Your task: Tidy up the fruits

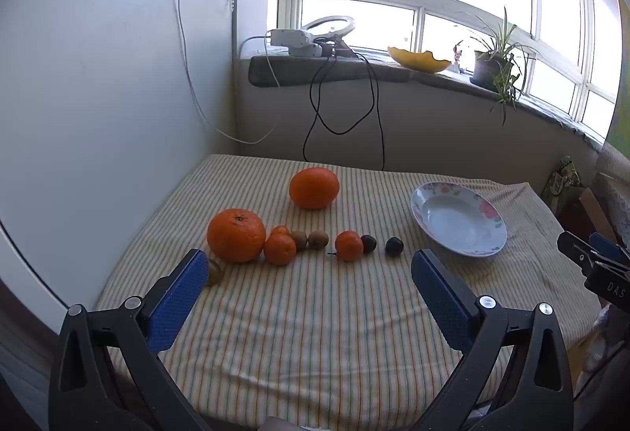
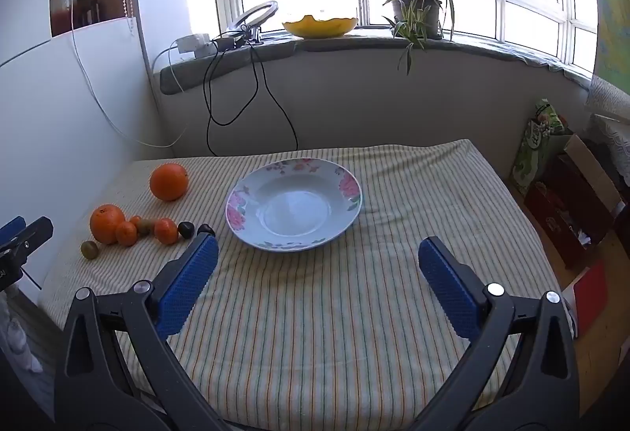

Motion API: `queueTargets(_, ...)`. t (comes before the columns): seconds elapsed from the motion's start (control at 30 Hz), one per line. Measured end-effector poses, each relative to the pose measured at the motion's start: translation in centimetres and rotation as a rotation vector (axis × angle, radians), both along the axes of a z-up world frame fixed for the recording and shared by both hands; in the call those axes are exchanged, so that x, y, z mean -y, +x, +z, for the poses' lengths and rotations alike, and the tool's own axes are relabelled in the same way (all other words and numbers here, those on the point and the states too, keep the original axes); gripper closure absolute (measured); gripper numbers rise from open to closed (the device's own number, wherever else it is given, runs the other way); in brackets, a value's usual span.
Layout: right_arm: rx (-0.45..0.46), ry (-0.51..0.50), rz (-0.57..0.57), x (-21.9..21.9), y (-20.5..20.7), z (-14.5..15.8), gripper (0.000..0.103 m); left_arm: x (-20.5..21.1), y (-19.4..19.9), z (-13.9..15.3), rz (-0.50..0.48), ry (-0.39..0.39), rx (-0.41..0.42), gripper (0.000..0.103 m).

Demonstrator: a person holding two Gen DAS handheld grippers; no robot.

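Observation:
A floral white plate (image 1: 458,220) (image 2: 293,204) lies empty on the striped cloth. Left of it lie two big oranges (image 1: 236,240) (image 1: 314,188) (image 2: 107,223) (image 2: 169,181), small tangerines (image 1: 279,248) (image 1: 349,245) (image 2: 165,231), kiwis (image 1: 318,239) (image 2: 89,249) and two dark plums (image 1: 393,246) (image 2: 186,229). My left gripper (image 1: 311,273) is open and empty, hovering in front of the fruit row. My right gripper (image 2: 318,259) is open and empty, in front of the plate. Each gripper shows at the edge of the other's view.
A white panel (image 1: 98,96) stands along the table's left side. Cables (image 2: 236,92) hang from the windowsill behind. A yellow bowl (image 2: 319,25) and a potted plant (image 2: 417,9) sit on the sill. Boxes and a bag (image 2: 559,194) stand on the floor at the right.

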State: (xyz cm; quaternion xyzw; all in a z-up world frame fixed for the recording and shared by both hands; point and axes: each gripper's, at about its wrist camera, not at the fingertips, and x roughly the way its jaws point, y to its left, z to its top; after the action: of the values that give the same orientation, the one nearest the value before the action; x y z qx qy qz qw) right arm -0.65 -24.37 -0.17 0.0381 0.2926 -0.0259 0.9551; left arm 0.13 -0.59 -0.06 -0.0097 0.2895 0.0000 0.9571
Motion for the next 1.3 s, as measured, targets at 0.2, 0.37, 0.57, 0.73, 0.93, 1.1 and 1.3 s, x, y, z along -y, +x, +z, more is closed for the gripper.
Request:
queueTargets(0.2, -0.012, 0.006, 0.014, -0.1, 0.1, -0.3, 0.0, 0.2, -0.4, 0.3, 0.006, -0.009, 0.01, 0.001)
queueTargets(0.37, -0.007, -0.001, 0.011, -0.1, 0.2, 0.0, 0.0, 1.4, -0.5, 0.5, 0.006, -0.003, 0.017, 0.001)
queueTargets(0.57, 0.002, 0.011, 0.004, -0.2, 0.0, -0.2, 0.0, -0.1, -0.4, 0.1, 0.005, -0.031, 0.015, 0.001)
queueTargets(0.73, -0.004, 0.018, 0.005, 0.1, 0.0, -0.3, 0.0, -0.1, -0.3, 0.1, 0.003, -0.034, 0.015, 0.001)
queueTargets(0.93, -0.006, 0.018, 0.006, 0.2, 0.0, -0.3, 0.0, 0.1, -0.3, 0.1, 0.004, -0.033, 0.015, 0.001)
queueTargets(1.1, -0.008, 0.019, 0.007, 0.2, 0.0, -0.3, 0.0, 0.1, -0.3, 0.1, 0.0, -0.037, 0.016, 0.001)
queueTargets(1.3, -0.007, 0.02, 0.009, 0.2, 0.0, -0.3, 0.0, -0.1, -0.2, 0.1, 0.0, -0.042, 0.015, 0.001)
